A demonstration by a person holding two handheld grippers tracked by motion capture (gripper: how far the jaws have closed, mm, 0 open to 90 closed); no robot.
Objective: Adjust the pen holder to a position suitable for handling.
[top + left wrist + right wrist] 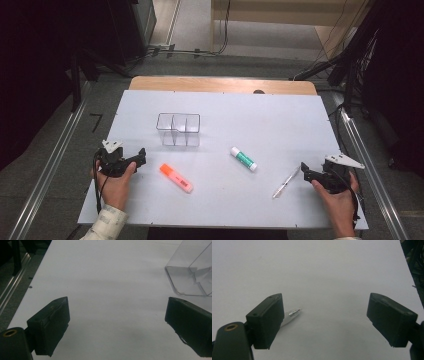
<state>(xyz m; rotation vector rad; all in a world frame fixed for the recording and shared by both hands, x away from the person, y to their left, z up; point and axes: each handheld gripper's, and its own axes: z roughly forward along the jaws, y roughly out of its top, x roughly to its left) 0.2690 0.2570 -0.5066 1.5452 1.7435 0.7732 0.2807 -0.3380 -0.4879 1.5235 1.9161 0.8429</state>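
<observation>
We see a white, matte sheet (280,130) covering a table whose pale wood edge (222,84) shows along the far side. Around it lies grey flooring with metal rails, dark equipment stands and loose cables at 12 o'clock.

At 9 o'clock on the sheet we find the left gripper (141,157), black and blocky, held in the person's left hand (114,184), with a light patterned sleeve (106,223) at the wrist. Its jaws stand wide apart with nothing between them; in the left gripper view the same gripper (117,317) frames bare white surface.

Toward 11 o'clock from the centre stands a clear plastic organizer (178,129), rectangular, glossy, split by thin walls into compartments. Just right of the left gripper lies an orange highlighter (176,178), flat-sided, pointing roughly 10 to 4 o'clock.

Near the centre lies a glue stick (243,158), cylindrical, white with a green band.

At 4 o'clock a slim clear pen (286,183) with a silver tip lies just beside the right gripper (304,171), not touching it. That gripper's jaws are also spread and empty; the right gripper view shows the pen's tip (294,312) beside its left jaw.
</observation>
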